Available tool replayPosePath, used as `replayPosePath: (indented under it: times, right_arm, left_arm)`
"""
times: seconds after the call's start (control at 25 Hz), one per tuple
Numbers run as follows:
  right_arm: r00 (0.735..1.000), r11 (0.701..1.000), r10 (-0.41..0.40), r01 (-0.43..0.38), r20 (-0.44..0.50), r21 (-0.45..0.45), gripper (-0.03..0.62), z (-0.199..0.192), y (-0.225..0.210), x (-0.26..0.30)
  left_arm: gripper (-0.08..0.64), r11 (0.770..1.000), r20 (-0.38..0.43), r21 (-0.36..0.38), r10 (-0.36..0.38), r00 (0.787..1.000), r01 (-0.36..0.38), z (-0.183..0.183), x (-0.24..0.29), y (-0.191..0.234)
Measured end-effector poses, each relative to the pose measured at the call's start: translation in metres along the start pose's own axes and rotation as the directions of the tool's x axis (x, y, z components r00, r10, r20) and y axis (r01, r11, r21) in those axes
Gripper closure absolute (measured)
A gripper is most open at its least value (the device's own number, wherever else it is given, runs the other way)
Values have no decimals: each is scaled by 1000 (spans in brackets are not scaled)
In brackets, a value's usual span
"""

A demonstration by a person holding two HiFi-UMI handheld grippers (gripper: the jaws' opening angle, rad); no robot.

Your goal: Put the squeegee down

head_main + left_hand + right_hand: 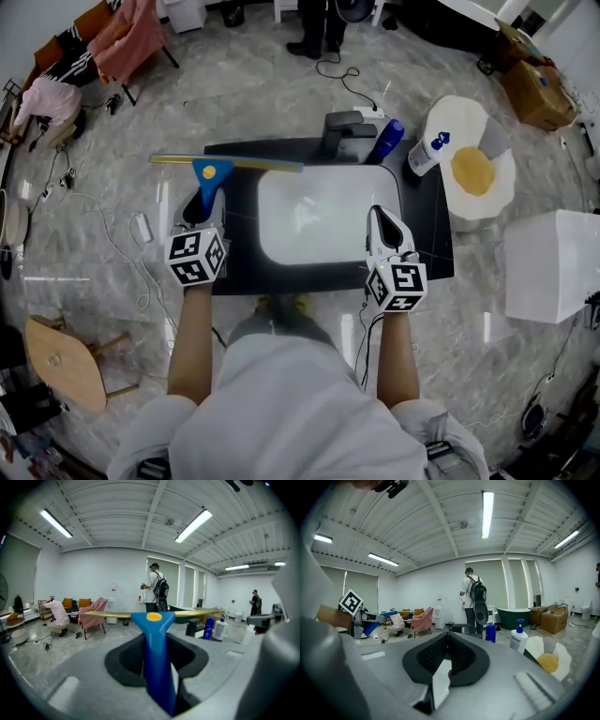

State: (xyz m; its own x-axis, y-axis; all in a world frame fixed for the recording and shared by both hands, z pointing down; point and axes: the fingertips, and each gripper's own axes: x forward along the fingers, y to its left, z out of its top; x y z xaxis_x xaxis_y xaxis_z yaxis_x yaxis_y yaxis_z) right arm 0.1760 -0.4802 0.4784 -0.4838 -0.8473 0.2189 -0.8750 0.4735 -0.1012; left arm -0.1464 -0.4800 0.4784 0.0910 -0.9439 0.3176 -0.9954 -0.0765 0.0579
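The squeegee (212, 175) has a blue handle and a long yellow blade; it hangs over the left back corner of the black table (428, 234). My left gripper (202, 204) is shut on its handle, blade pointing away from me. In the left gripper view the blue handle (156, 658) runs up between the jaws to the yellow blade (108, 614) lying crosswise. My right gripper (382, 217) hovers over the right edge of the white basin (319, 225), jaws shut with nothing in them. In the right gripper view its dark pads (459, 656) meet at the tip.
At the back of the table stand a black faucet (341, 127), a blue bottle (386, 141) and a white pump bottle (426, 154). An egg-shaped mat (473, 170) and a white box (553, 265) lie to the right. A wooden stool (62, 362) and cables are at the left; a person (315, 28) stands beyond.
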Motion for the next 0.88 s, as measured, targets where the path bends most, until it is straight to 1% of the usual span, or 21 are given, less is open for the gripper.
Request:
replayPosePath:
  times: [0.2, 0.44, 0.64, 0.88]
  right_arm:
    - [1000, 1000, -5, 5, 1, 17, 589, 0, -3, 20]
    - [1000, 1000, -23, 23, -20, 17, 589, -6, -3, 42]
    - [998, 1000, -25, 26, -53, 13, 589, -20, -5, 58]
    - [996, 1000, -26, 27, -88, 10, 589, -37, -10, 75]
  left_arm:
    - [433, 1000, -23, -8, 4, 1000, -4, -4, 24, 13]
    - [433, 999, -55, -42, -1, 999, -1, -17, 58, 24]
    - [432, 997, -97, -71, -7, 995, 1, -36, 92, 29]
    - [431, 996, -160, -92, 6, 987, -21, -64, 131, 38]
